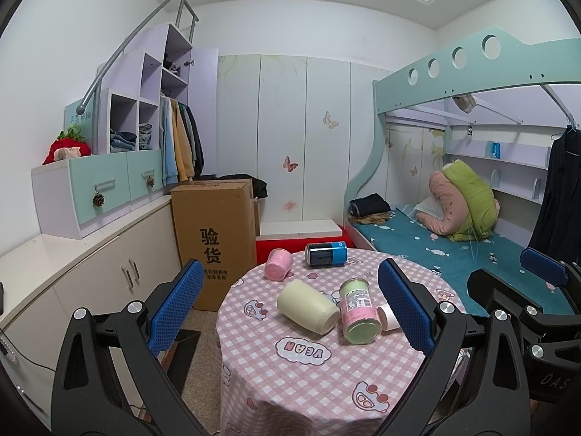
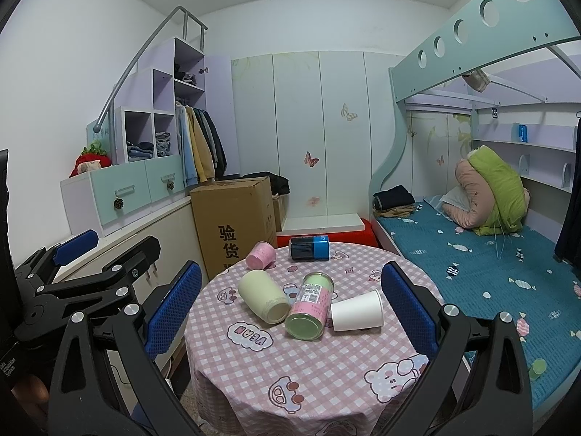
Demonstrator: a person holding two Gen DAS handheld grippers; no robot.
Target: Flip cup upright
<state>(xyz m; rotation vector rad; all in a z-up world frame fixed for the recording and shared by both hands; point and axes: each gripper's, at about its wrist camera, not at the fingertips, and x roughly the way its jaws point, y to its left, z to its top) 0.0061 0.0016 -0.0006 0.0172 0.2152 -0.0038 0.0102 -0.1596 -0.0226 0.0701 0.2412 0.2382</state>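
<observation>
Cups lie tipped over on your desk (image 2: 326,370): the white paper cup (image 2: 357,311) touches the green jar (image 2: 308,307). Your left tongs (image 1: 287,312) and right tongs (image 2: 290,312) hover apart, holding nothing.

Two fisheye views look forward and slightly down from just off the near edge of a round tabletop (image 1: 290,381), each framed by its own blue-padded fingers (image 1: 176,309). The left wrist view sits toward the tabletop's left side; the right gripper (image 1: 537,272) shows at its right border. The right wrist view sits beside it, with the left gripper (image 2: 78,245) at its left border. Both share the whole tabletop, the cardboard box (image 2: 236,218), wardrobe (image 1: 301,138) and bunk bed (image 2: 490,254) beyond its far edge.
</observation>
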